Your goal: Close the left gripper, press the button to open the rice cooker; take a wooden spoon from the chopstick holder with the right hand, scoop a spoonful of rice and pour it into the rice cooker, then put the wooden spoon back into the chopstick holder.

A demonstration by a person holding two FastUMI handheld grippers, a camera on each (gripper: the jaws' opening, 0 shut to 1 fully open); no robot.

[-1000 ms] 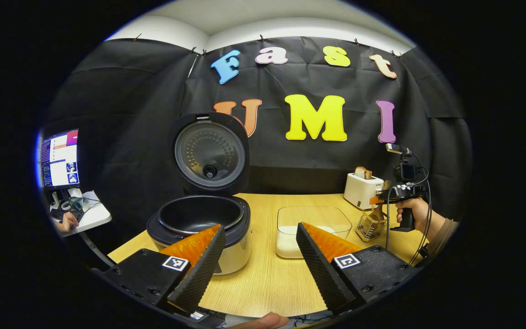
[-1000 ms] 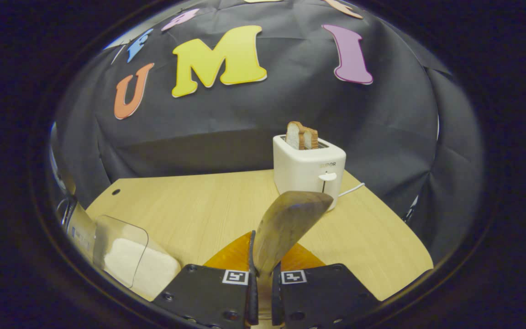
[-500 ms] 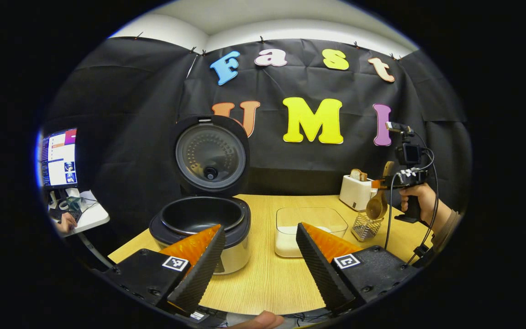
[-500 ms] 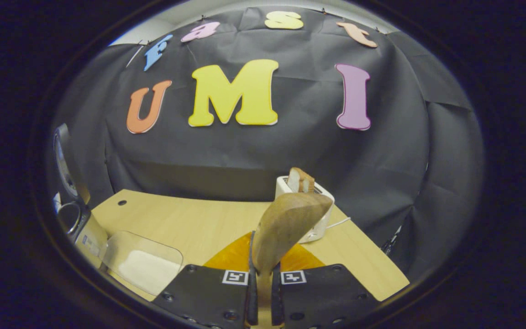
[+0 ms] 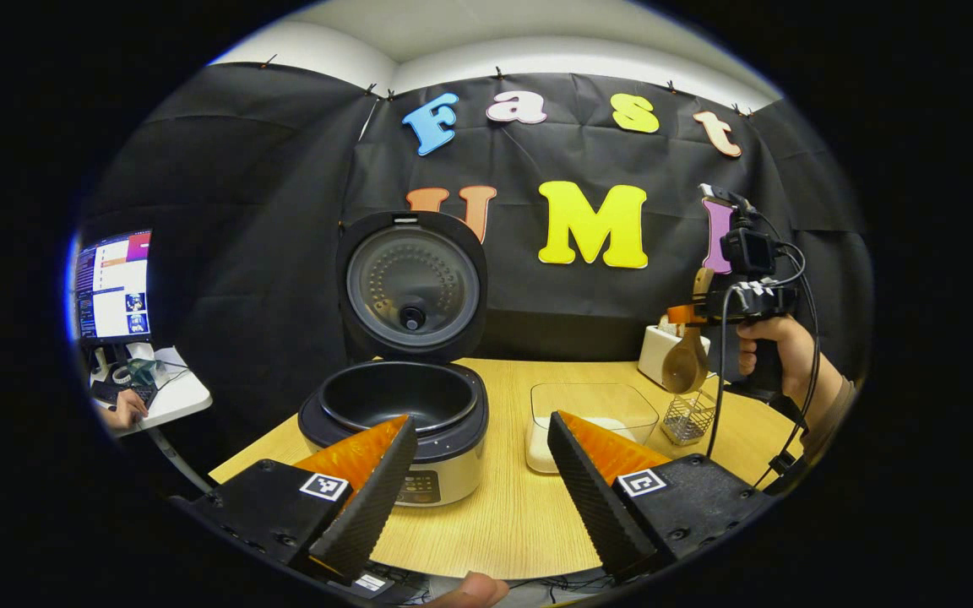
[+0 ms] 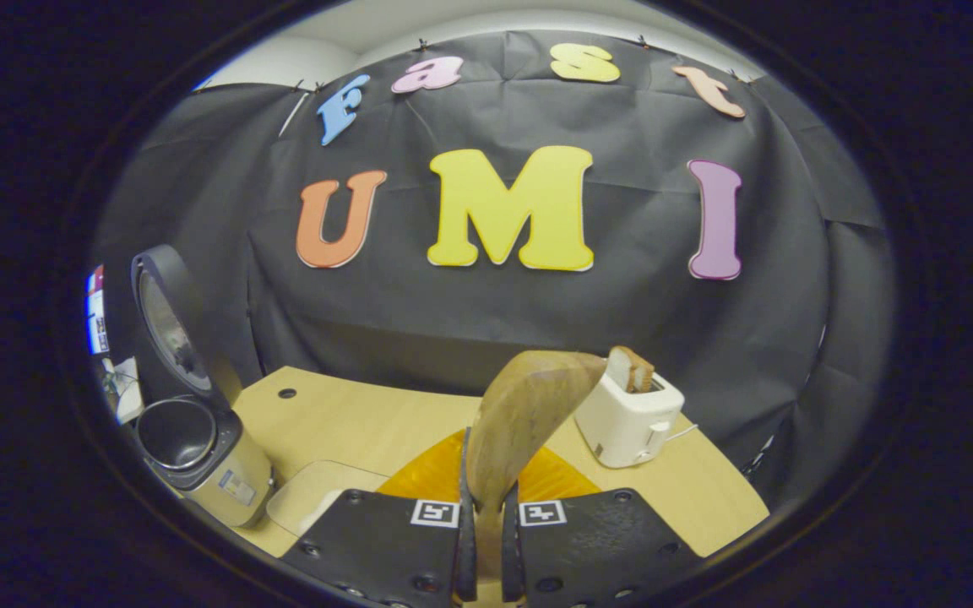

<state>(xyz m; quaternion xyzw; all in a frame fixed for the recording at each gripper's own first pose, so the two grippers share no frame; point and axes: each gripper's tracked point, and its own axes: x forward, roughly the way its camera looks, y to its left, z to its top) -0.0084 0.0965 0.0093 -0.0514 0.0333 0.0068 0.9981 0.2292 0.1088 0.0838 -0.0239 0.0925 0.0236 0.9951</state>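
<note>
Fingers on my right gripper [image 6: 484,540] are pinched tight on the wooden spoon [image 6: 520,422], both sides pressing its handle, with the bowl sticking up in front of the camera. Over in the left gripper view you can see that hand [image 5: 778,346] holding the spoon [image 5: 683,363] up above the chopstick holder [image 5: 689,418], bowl hanging down, so it looks clear of the holder and free to swing over.

My left gripper [image 5: 478,473] has its fingers spread wide, nothing between them, just hanging low over the table [image 5: 503,523] near the rice cooker [image 5: 398,422]. Lid's standing straight up and the pot is open, so I reckon the button part is done and the left is parked out of the way.

Rice sits in the clear container [image 5: 592,414] right beside the cooker, between it and the holder. Handy layout: short trip to scoop, short trip to dump. Scooping's next, I'd say.
</note>
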